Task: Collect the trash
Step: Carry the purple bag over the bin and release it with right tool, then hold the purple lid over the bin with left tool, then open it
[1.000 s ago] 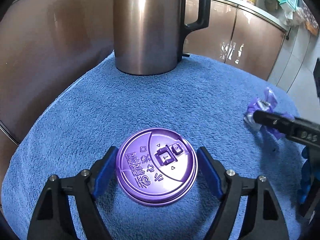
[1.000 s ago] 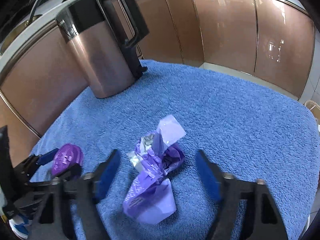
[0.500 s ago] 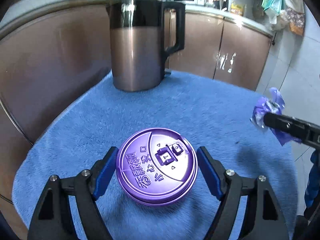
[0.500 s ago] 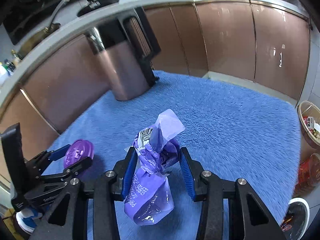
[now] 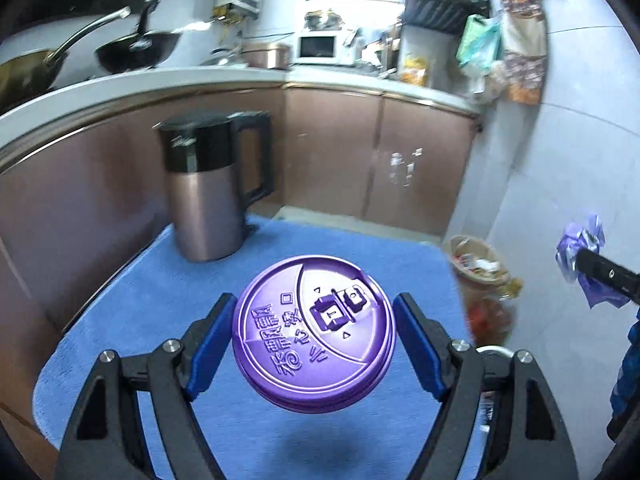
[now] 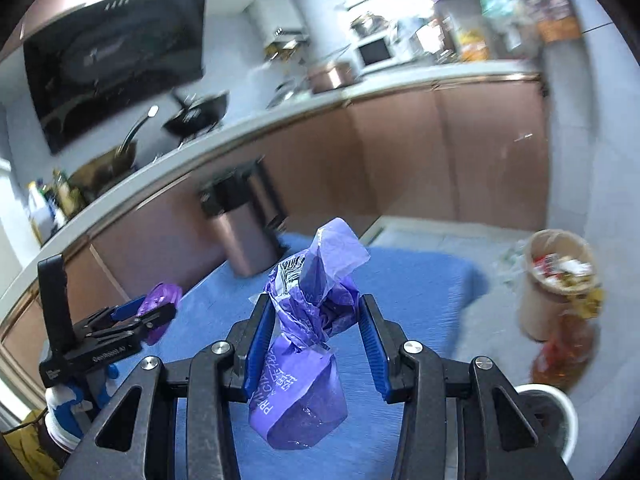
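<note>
Both grippers have risen off the blue towel [image 5: 168,280] since a second ago, each carrying its piece of trash up with it, and the kitchen beyond now fills the upper half of each view.

Landmark: the copper kettle [image 5: 208,196], standing upright at the far edge of the towel.

Left gripper [image 5: 314,340]: its jaws are clamped on a purple cup lid [image 5: 312,332], blue pads pressing the rim on both sides. The lid sits level, printed face up, in the air in front of the kettle and clear of the towel, with its shadow on the cloth below.

Right gripper [image 6: 316,344]: its jaws pinch a crumpled purple wrapper [image 6: 308,340] at its waist; a twisted end sticks up above the pads and a fuller part hangs below. It is also in front of the kettle, off to the kettle's right.

Right of the kettle and lower, on the floor past the towel's edge, stands a tan trash bin [image 6: 556,284] already holding scraps.
</note>
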`<action>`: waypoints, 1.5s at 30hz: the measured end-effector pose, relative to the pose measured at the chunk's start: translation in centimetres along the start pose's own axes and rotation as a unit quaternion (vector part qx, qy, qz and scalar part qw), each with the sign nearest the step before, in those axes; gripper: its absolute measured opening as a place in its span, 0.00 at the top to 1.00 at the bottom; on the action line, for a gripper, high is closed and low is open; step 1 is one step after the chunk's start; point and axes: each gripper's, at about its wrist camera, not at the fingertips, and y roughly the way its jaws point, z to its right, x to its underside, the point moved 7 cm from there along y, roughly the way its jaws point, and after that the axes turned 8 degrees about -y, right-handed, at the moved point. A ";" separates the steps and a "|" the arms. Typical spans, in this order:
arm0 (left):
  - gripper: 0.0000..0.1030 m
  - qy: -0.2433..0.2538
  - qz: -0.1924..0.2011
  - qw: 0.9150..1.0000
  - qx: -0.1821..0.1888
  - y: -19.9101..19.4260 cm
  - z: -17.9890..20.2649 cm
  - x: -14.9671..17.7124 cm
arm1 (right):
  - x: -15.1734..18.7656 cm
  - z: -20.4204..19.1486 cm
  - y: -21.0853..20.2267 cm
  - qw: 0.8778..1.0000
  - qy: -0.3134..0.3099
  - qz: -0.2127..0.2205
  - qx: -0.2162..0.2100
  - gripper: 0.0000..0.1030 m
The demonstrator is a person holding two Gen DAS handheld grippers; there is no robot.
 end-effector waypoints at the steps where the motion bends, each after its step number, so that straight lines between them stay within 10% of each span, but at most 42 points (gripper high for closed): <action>1: 0.25 0.004 0.001 1.000 0.012 -0.1 1.4 -0.2 | 0.0 0.9 -1.1 1.000 0.003 0.005 0.011 0.61; 13: 0.25 0.062 -0.068 0.985 0.147 3.1 19.8 3.3 | 8.0 12.3 -7.0 0.985 0.087 -0.028 0.146 0.61; 24: 0.23 0.075 -0.210 0.947 0.232 10.8 31.8 10.5 | 16.9 19.9 -4.3 0.962 0.158 -0.117 0.188 0.58; 33: 0.23 0.072 -0.240 0.935 0.250 13.5 35.3 12.3 | 20.1 23.0 -5.2 0.946 0.194 -0.129 0.224 0.36; 45: 0.23 0.040 -0.258 0.929 0.261 13.0 35.2 12.4 | 19.8 22.4 -5.3 0.948 0.189 -0.127 0.223 0.34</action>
